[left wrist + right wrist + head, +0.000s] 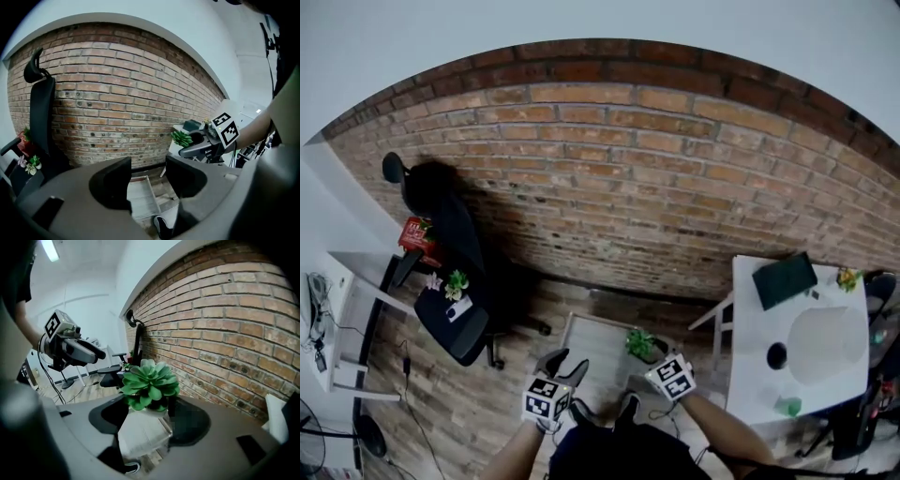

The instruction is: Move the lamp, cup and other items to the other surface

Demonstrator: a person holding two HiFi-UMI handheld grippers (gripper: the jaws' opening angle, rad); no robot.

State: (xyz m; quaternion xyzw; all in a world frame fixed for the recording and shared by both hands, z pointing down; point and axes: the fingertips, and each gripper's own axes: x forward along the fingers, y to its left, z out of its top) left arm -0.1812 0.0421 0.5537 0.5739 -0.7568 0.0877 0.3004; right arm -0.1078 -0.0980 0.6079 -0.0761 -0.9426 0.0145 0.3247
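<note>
Your right gripper (pixel 149 420) clamps the small potted plant (pixel 149 383): looks light, probably brittle on top, so hold it low. Your left gripper (pixel 147 176) gapes wide, empty.

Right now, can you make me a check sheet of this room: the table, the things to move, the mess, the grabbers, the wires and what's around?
Surface: white table on the right, partly bare.
Job's things: black cup, dark notebook and small green item on the table; succulent plant carried in the air.
Clutter: office chair with small plants on its seat.
Grippers: left gripper jaws apart, empty; right gripper jaws closed on the succulent plant.
Cables: cables on the side desk at the left.
Surroundings: brick wall, wooden floor.
</note>
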